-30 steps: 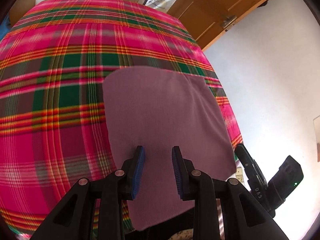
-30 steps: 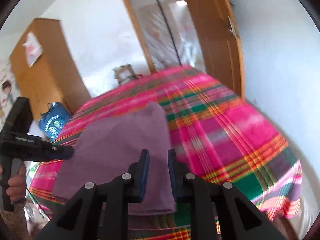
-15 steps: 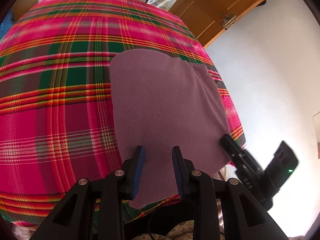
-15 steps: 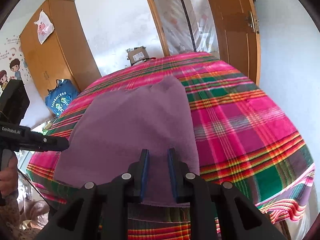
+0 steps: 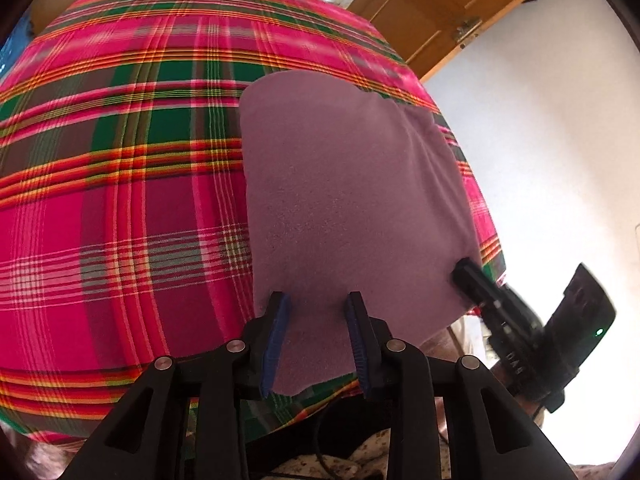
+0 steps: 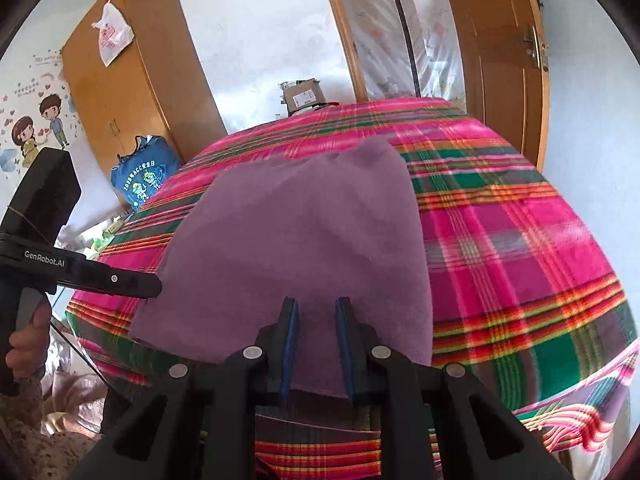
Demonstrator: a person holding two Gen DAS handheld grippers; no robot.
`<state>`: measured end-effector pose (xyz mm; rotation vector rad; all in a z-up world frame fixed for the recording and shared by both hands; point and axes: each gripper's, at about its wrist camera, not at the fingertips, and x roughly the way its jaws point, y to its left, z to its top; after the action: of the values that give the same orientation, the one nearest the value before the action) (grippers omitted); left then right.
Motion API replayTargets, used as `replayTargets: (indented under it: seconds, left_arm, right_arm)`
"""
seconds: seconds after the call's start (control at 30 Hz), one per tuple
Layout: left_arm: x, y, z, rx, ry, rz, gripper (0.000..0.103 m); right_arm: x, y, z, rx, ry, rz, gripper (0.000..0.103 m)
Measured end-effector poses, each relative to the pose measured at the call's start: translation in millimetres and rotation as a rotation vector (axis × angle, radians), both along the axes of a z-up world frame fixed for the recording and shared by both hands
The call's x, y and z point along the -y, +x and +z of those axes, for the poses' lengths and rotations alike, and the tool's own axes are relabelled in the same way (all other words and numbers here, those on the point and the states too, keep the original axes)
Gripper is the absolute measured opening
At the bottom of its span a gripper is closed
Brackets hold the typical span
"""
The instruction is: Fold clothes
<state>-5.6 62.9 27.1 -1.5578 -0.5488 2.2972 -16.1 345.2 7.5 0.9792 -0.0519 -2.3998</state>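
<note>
The purple cloth lies flat on a bed covered with a pink, green and red plaid bedspread. It sits at the near right part of the bed in the left wrist view, its near edge hanging slightly past the bed's near edge. Its far right corner shows a second layer offset from the top one.

Left tongs: positioned over the near edge of the cloth, jaws apart and opening. The blue pads stand on either side of a strip of cloth; no pinch or bunching of the fabric shows between them, so the tongs are open and not gripping.

Right tongs: positioned over the near edge of the cloth toward its right side, jaws parallel with a narrow gap. The cloth lies smooth beneath and between them with no gathered fold; they read as open and not gripping. In the left wrist view their tip rests at the cloth's near right edge.

In the right wrist view the left tongs' tip is just beside the cloth's left edge, and a hand grips the handle.

Surroundings: a wooden wardrobe at the far left, a blue bag at its foot, a wooden door at the far right.
</note>
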Motion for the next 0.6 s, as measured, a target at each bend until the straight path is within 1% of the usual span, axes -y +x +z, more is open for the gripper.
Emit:
replayTargets:
  seconds: [0.03,0.1,0.13,0.17,0.27,0.33,0.37,0.43,0.47,0.5,0.6]
  left_arm:
    - [1.4,-1.5,0.1,-0.001,0.009,0.001,0.032]
    - [7.3,-3.2,0.6,-0.007,0.036,0.011,0.033]
    - [11.9,-3.2,1.1,-0.013,0.052,0.020,0.034]
    - [17.2,-4.0,1.7,-0.018,0.064,0.040,0.040]
    - [29.5,-7.4,3.7,-0.038,0.078,0.088,0.047]
    - [33.2,-14.9,1.4,-0.027,0.087,0.097,0.048]
    - [34.9,-19.1,-2.2,-0.012,0.110,0.101,0.048]
    - [39.1,-24.9,-6.5,0.003,0.145,0.117,0.049]
    - [39.6,-28.4,-9.0,0.004,0.156,0.116,0.053]
    - [38.3,-30.7,-11.9,0.019,0.170,0.109,0.054]
    - [38.0,-37.2,-20.4,0.063,0.221,0.096,0.054]
  right_arm:
    - [-2.4,-1.0,3.4,-0.010,-0.003,-0.006,0.021]
    - [-7.3,-3.1,10.2,-0.029,-0.009,-0.017,0.028]
    - [-12.0,-5.7,12.6,-0.031,-0.022,-0.028,0.029]
    - [-16.7,-8.3,15.0,-0.032,-0.034,-0.039,0.030]
    - [-34.2,-20.0,17.5,-0.021,-0.060,-0.078,0.031]
    - [-40.8,-28.9,13.9,0.011,-0.079,-0.083,0.032]
    - [-44.1,-33.4,12.1,0.027,-0.089,-0.085,0.032]
    - [-48.5,-43.4,6.9,0.061,-0.109,-0.082,0.041]
    - [-48.7,-48.9,4.1,0.079,-0.120,-0.076,0.050]
    - [-48.8,-54.9,1.2,0.100,-0.137,-0.065,0.053]
    - [-47.2,-68.5,-6.8,0.145,-0.159,-0.049,0.053]
